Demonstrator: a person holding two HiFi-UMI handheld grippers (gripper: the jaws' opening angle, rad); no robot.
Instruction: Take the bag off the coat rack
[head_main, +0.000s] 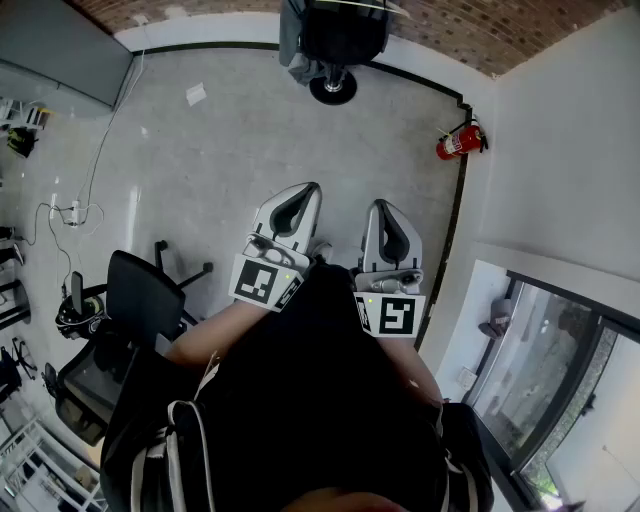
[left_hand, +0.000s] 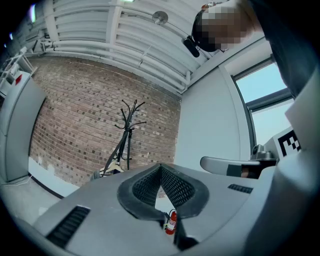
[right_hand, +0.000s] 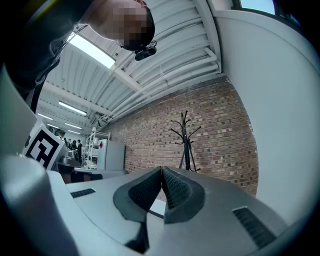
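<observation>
Both tools, the left gripper (left_hand: 161, 167) and the right gripper (right_hand: 161, 171), were pinched shut with nothing in them. The bag (left_hand: 111, 169) hung on the coat rack (left_hand: 128, 131), far off by the brick wall (left_hand: 75, 110). A sideways tug could snag it and tip the coat rack over.

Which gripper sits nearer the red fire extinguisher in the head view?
The right gripper. It is on the same side as the fire extinguisher, while the left gripper lies beyond it, farther away.
</observation>
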